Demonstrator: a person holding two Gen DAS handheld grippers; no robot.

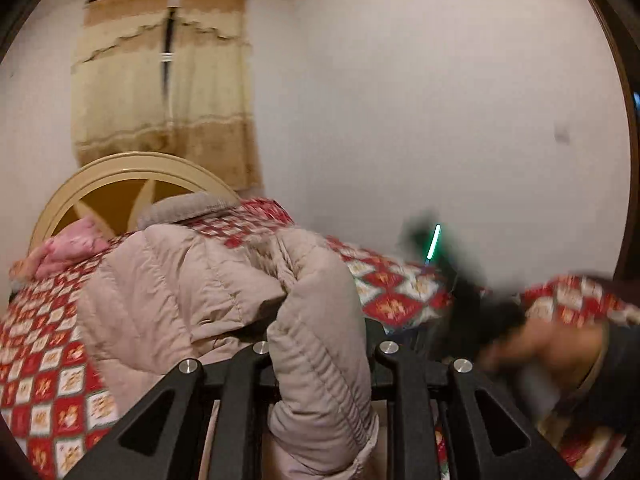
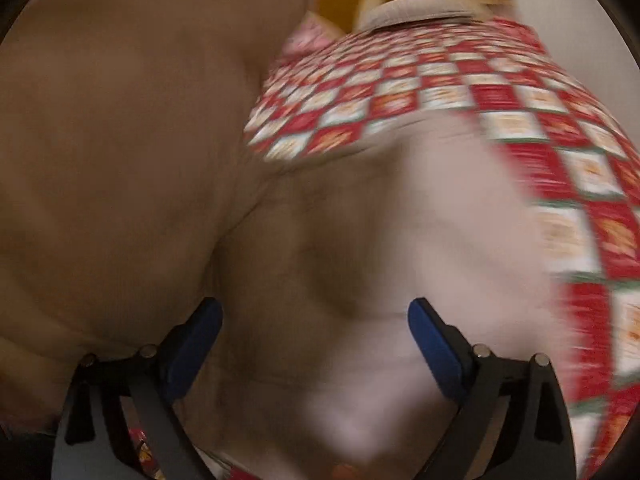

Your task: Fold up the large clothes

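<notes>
While my left gripper (image 1: 320,364) is clamped on the sleeve (image 1: 320,320) of the beige padded coat (image 1: 172,292) lying on the bed (image 1: 44,380), its length running away toward the headboard (image 1: 120,168), my right gripper (image 2: 316,344) hovers nearer the coat's body, jaws apart, holding nothing.

both wrist views look close over the coat (image 1: 192,300) toward the headboard (image 1: 120,176), sharing the quilt (image 2: 500,92).

Beige quilted coat (image 1: 192,280); red-and-white checked bedspread (image 1: 44,380); pink pillow (image 1: 68,248), far left; cream headboard (image 1: 132,164); tan curtain (image 1: 168,92).
</notes>
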